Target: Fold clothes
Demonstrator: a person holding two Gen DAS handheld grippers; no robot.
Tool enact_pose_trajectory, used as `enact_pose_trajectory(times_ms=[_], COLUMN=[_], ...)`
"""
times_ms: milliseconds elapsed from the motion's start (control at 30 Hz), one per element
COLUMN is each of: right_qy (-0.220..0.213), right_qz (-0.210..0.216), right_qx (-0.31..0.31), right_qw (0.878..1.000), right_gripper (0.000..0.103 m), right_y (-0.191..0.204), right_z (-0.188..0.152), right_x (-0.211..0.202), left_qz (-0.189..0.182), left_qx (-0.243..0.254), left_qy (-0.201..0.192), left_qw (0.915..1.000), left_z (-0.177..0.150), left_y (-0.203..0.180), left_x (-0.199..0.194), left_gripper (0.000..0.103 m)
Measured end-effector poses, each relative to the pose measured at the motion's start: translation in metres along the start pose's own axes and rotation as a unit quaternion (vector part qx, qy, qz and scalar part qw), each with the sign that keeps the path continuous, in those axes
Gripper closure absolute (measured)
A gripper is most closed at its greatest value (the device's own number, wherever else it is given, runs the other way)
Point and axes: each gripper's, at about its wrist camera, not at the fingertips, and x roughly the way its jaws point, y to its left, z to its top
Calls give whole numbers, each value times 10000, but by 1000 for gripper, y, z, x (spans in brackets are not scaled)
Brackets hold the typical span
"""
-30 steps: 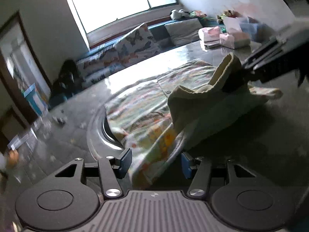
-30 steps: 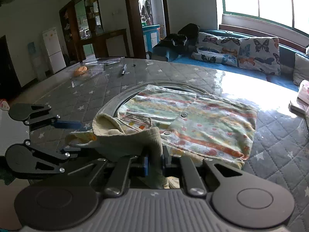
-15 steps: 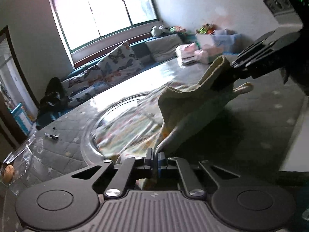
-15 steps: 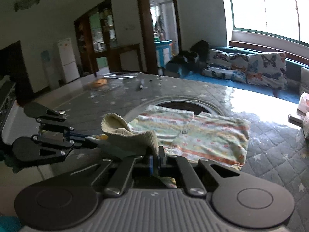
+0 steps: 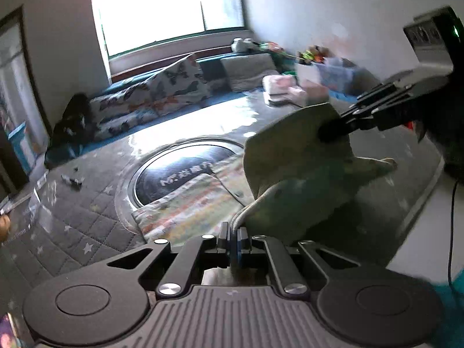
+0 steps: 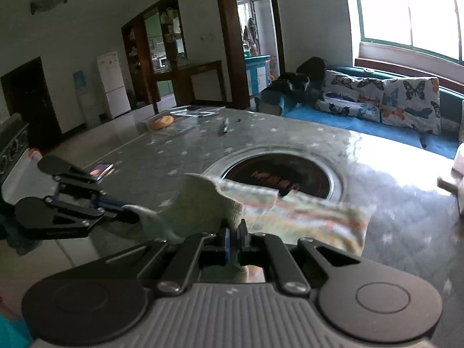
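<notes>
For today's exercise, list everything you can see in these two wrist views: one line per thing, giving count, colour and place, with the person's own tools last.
Garment: one, pastel stripes with pale lining, far part on the table, near edge lifted.
Table: one, grey quilted cover with stars.
Round inset: one, dark with a metal ring, mid-table, partly under the garment.
Butterfly cushions: several, white with coloured butterflies, on the blue sofa below the window.
Fridge: one, white, far wall.
Clear tray: one, holding something orange, far table end.
Left gripper: one, black, jaws shut on the garment's near edge.
Right gripper: one, black, jaws shut on the same edge.
</notes>
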Motion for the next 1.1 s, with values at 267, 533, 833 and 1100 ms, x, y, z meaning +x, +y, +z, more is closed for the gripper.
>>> enact_pose_trajectory(times_ms=[267, 533, 833, 1100], right_qy=[240, 582, 782, 832], right_qz=[-295, -670, -1316, -1463], right_qx=[-132, 310, 391, 667], right_qw=[9992, 9956, 9874, 9835], right_gripper=[99, 96, 77, 74], right_y=[-43, -79, -104, -123], right_z=[70, 67, 20, -1], right_x=[81, 177, 158, 153], left_qz=[78, 439, 467, 561], left_qx=[-903, -1340, -1601, -1687], left_qy=[296, 1062, 1269, 1253], left_qw=[9954, 9843, 9778, 9761], left_z=[45, 47, 35, 38], left_y=[68, 107, 119, 123], left_x=[62, 144, 163, 166], left_gripper=[98, 98, 93, 86])
